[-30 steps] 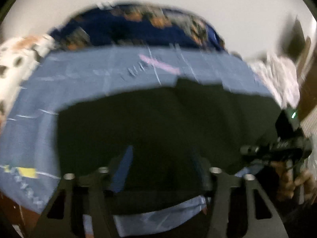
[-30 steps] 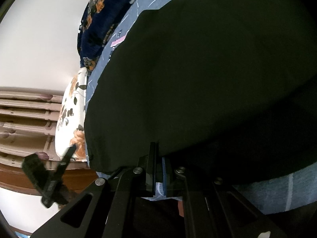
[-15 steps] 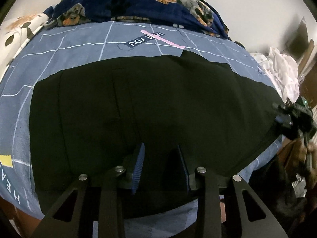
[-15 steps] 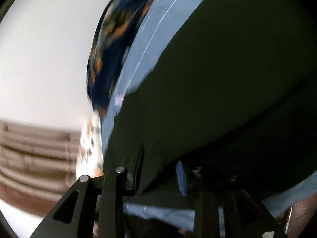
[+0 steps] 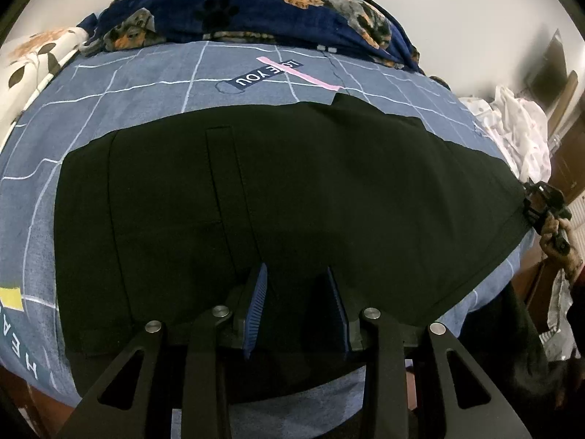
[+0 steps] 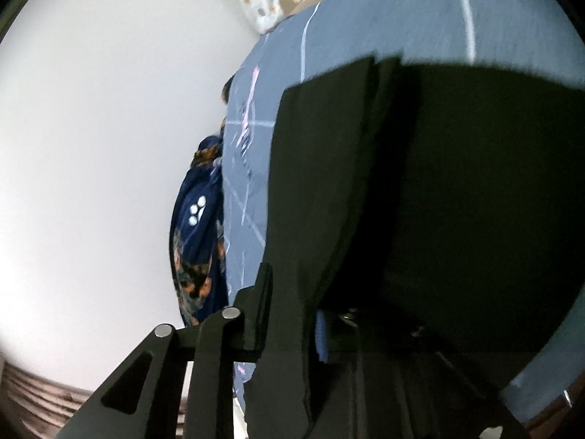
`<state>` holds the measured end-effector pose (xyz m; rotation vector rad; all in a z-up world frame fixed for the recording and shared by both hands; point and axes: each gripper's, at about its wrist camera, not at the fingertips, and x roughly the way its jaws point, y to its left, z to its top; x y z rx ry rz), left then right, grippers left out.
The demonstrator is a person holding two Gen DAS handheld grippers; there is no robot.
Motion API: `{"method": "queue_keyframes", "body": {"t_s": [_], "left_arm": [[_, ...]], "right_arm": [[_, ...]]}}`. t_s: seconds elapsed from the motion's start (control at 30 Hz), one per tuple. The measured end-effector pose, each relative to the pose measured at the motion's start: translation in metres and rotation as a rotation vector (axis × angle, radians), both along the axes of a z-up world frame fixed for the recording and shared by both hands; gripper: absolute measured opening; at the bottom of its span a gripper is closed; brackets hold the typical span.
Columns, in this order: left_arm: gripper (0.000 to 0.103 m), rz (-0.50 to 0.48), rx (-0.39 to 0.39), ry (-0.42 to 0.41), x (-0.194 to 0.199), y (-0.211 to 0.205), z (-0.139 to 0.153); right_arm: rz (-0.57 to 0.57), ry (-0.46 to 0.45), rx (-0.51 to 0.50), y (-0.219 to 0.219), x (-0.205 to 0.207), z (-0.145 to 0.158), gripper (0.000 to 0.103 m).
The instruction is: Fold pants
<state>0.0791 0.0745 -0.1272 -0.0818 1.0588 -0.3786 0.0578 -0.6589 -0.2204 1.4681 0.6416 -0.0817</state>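
Change: your right gripper (image 6: 289, 314) has just been closing, and the hem end of the black pants (image 5: 292, 190) is now between its jaws; a second ago it sat at the near edge of the bed, and it is now at the far right end of the garment.
Left gripper: your left gripper (image 5: 298, 307) has narrowed a little and now stands part open over the fabric near the near edge; its blue pads (image 5: 256, 303) straddle the cloth, and you cannot tell from this view whether they pinch it.
Pants: they lie spread flat across the blue grid bedsheet (image 5: 153, 84), waistband toward the left edge, legs running to the right edge, where the cloth is lifted at your right gripper (image 5: 544, 205).
Meaning: judging from this, you now have the leg end in hand and the next step is likely to carry it over toward the waistband for the first fold.
Right hand pose: your right hand (image 5: 559, 241) holds its gripper rolled on its side, pointing slightly downward along the bed, the cloth draped over one finger.
Left hand pose: you point steeply down at the pants, level across.
Surroundings: a dog-print blanket (image 5: 256, 3) is bunched along the far edge.
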Motion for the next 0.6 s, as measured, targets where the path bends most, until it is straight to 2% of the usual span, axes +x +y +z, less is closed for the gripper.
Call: {"method": "queue_keyframes", "body": {"t_s": [0.07,0.23,0.33,0.6], "left_arm": [[0.035,-0.006,0.004,-0.006,-0.001,0.000,0.000],[0.036,-0.017,0.001,0.004,0.002,0.001,0.001],[0.036,-0.026,-0.031,0.024,0.004,0.007,0.001],[0.036,-0.030,-0.104,0.049,0.005,0.020,0.000]], "right_arm": [[0.037,0.049,-0.075,0.000,0.003,0.006,0.006],[0.029,0.044,-0.164,-0.003,-0.010,0.032,0.005],[0.003,0.055,-0.169,-0.025,-0.039,0.033,0.005],[-0.076,0.076,-0.147,-0.045,-0.089,0.023,0.003]]}}
